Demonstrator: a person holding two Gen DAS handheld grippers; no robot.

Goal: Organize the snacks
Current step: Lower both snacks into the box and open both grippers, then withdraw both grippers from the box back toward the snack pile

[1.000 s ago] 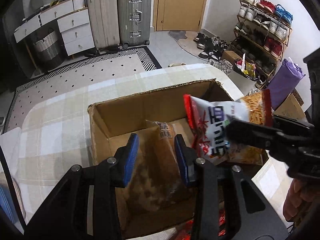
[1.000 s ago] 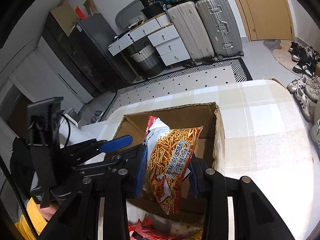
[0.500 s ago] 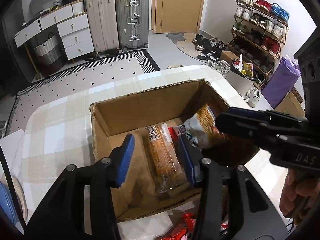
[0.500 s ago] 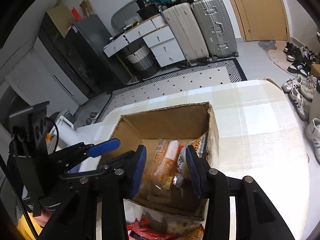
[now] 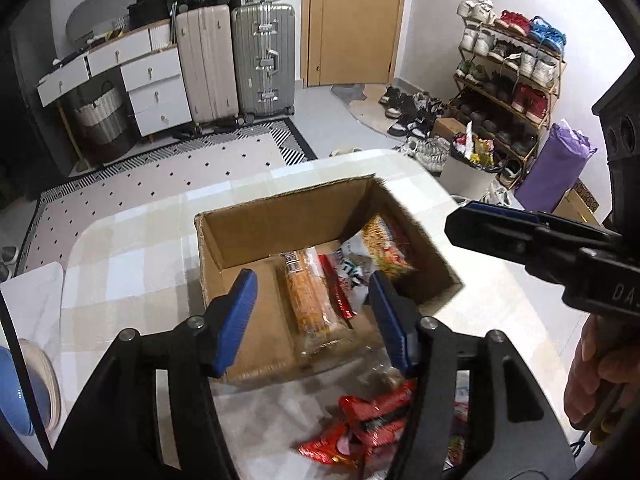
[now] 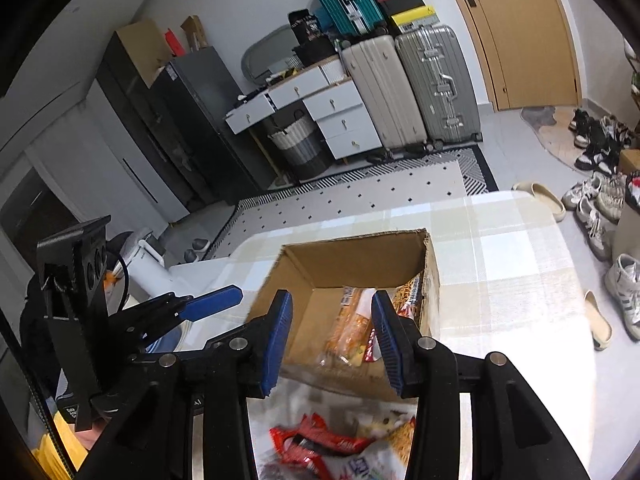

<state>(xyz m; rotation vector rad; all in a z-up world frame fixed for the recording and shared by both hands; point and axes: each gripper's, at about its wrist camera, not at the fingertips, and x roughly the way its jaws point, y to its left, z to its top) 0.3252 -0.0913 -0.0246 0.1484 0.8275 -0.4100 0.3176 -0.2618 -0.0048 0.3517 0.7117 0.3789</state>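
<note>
Both grippers empty: left gripper (image 5: 312, 320) has just been opening, jaws apart; right gripper (image 6: 332, 340) also apart. 2 packets lie in the cardboard box (image 5: 280, 220). Loose red snack packets (image 5: 368, 424) at the table's near edge look light, crinkly, slippery (pinch a sealed end).

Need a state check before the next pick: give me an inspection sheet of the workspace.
Surface: table in checked cloth.
Job's things: open cardboard box holds a clear pack of orange sticks and a fries-print bag; red packets lie loose on the cloth before it.
Clutter: blue and white object at the table's left edge, unidentified.
Grippers: left claw and right claw both open by the box; jaws have just been opening, nothing between them.
Cables: black cable looping beside the left claw's body.
Surroundings: suitcases, shoe rack, door.
</note>
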